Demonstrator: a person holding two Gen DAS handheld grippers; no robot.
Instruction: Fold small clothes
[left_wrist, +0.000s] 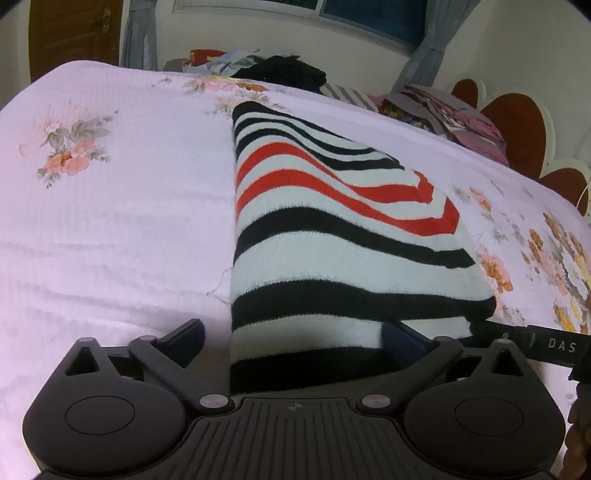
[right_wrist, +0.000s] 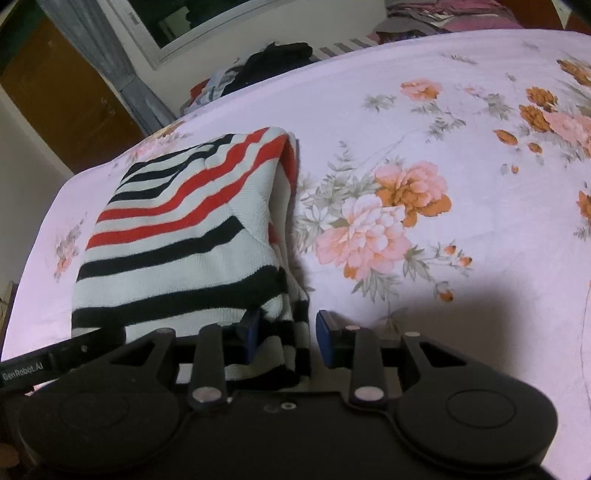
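Note:
A folded sweater (left_wrist: 332, 266) with black, white and red stripes lies on the pink floral bedsheet (left_wrist: 110, 221). My left gripper (left_wrist: 295, 343) stands wide open at the sweater's near edge. Its left finger is over bare sheet and its right finger rests against the cloth. In the right wrist view the sweater (right_wrist: 184, 229) fills the left half. My right gripper (right_wrist: 288, 336) straddles its layered near right corner. The left blue pad (right_wrist: 251, 332) touches the cloth, and a small gap shows before the right pad (right_wrist: 327, 338). It is open.
A pile of dark and coloured clothes (left_wrist: 280, 70) lies at the bed's far edge, with more clothes (left_wrist: 454, 118) by the red-and-white headboard (left_wrist: 517, 122). A window and grey curtains are behind. Bare floral sheet (right_wrist: 424, 203) spreads right of the sweater.

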